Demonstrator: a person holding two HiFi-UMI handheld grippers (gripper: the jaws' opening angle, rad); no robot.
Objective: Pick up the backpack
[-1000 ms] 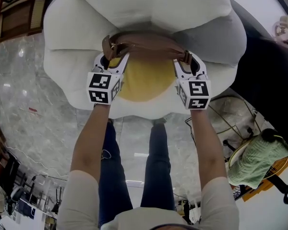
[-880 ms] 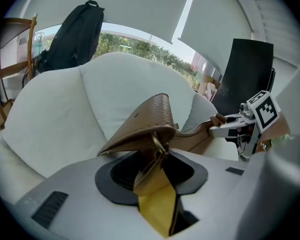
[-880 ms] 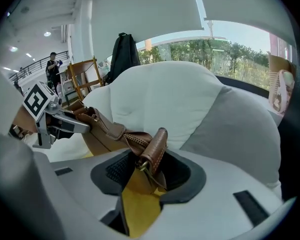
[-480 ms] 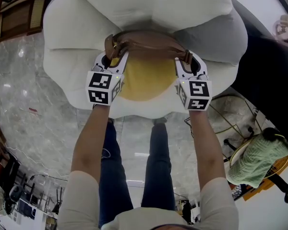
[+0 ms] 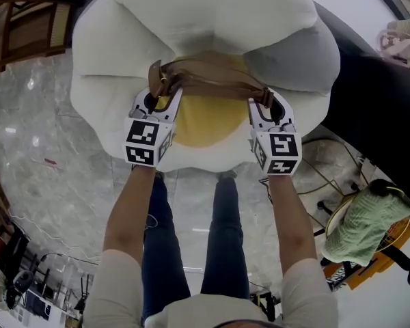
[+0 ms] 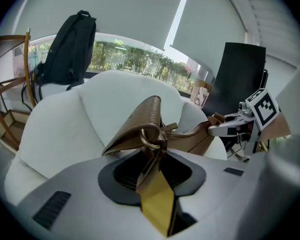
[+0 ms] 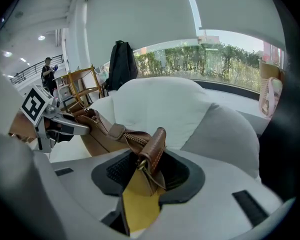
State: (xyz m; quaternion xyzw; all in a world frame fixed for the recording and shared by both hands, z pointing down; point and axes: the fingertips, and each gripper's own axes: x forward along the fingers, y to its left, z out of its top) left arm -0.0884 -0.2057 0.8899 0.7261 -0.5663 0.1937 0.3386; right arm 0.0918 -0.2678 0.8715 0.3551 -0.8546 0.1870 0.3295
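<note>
In the head view the tips of both claws are covered by the ends of the brown leather backpack (image 5: 212, 74), and the far edge of the white cushioned armchair (image 5: 212, 12) under it is cut off by the frame. Whether the backpack touches the cushions cannot be told. A yellow panel is seen below the brown top edge, but it cannot be made out whether it is the bag's body or a lining. The foot of a black backpack (image 6: 70, 46) in the background is hidden behind the armchair. The brown leather backpack is held over the armchair seat, in front of the person, with its long axis running from side to side between the two claws. Its brown zipped top edge is turned away from the person and its yellow panel towards them. The left gripper (image 5: 157, 96) is closed to a narrow gap on the bag's left end, where a metal ring and a strap are pinched between the jaws. The right gripper (image 5: 266, 101) is likewise clamped narrowly on a stitched leather tab at the bag's right end. A green cloth (image 5: 362, 224) lies on the floor at the person's right.
</note>
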